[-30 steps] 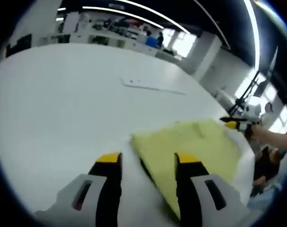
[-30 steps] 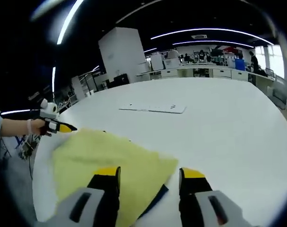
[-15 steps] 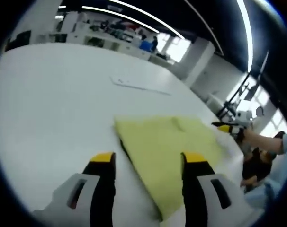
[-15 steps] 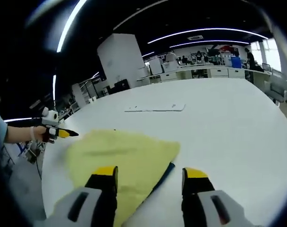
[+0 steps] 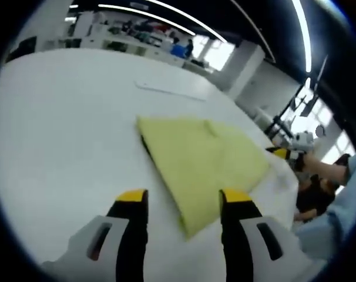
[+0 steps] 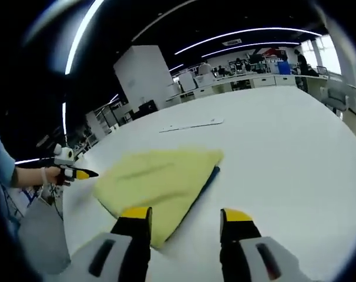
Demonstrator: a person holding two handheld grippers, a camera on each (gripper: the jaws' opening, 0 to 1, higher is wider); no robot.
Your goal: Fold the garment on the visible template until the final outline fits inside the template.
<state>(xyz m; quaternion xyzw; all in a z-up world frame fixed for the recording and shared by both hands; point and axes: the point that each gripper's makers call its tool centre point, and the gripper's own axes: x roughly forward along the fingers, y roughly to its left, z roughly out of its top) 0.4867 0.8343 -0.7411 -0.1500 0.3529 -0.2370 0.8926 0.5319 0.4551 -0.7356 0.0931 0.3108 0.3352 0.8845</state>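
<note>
Both tongs [image 5: 181, 202] [image 6: 182, 218] spread (holding nothing) above folded yellow garment [image 5: 204, 161] on table [image 5: 66, 135].

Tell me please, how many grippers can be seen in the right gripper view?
2. The right gripper rises from the bottom with open, empty jaws, just short of the yellow garment. The left gripper enters at the left edge, held by a hand.

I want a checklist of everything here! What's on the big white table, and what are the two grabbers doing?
Surface: white table, bare around the garment.
Job's things: yellow garment lies folded flat; a dark template edge peeks out beneath it.
Clutter: a flat white sheet farther back.
Grippers: left gripper and right gripper open, above the table, holding nothing.
Cables: nothing seen.
Surroundings: office with desks, ceiling lights, people in the distance.
</note>
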